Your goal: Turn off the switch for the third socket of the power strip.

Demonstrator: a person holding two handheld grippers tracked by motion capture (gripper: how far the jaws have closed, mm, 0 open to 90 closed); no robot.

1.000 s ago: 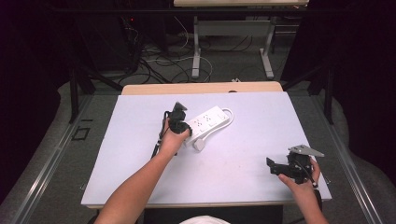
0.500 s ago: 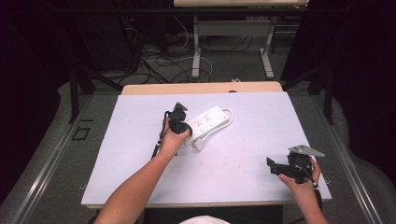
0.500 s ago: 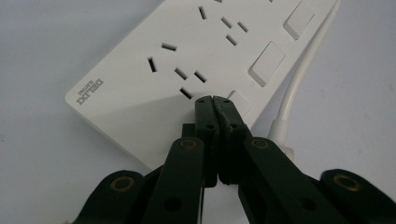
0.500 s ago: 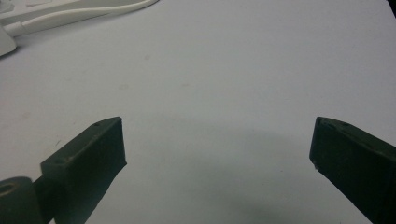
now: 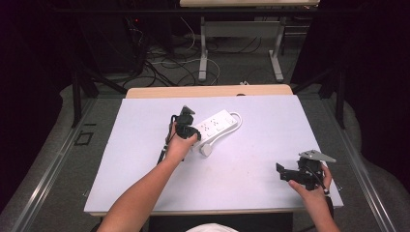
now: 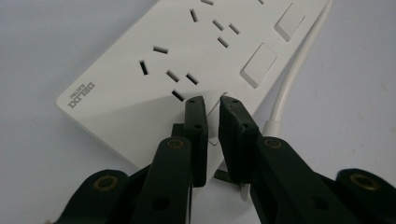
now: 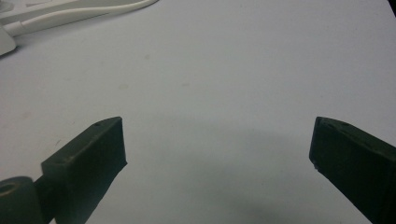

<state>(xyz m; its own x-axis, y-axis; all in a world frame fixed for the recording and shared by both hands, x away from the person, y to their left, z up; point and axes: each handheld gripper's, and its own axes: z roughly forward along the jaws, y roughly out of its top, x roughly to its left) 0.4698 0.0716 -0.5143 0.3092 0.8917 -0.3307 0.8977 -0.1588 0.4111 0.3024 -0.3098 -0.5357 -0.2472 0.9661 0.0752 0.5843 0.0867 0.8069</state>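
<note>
Left gripper view: left hand-held gripper (image 6: pixel 212 105) narrow, jaws just opening, nothing gripped, tips over the switch at the power strip (image 6: pixel 140 79) near end | strip mid-surface (image 5: pixel 145 193) | right hand-held gripper (image 7: pixel 217 144) wide, idle near right | step: switch pressing; next: lift clear.

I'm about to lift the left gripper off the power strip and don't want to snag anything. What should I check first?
1. Left gripper released: ok. Its jaws have just been opening, with a narrow gap and nothing clamped between them.
2. Tips off the power strip: cannot tell.
3. Strip flat on the table: ok.
4. Plug unplugged: ok, it lies beside the strip.
5. Right gripper out of the way: ok, open, far from the strip.
</note>
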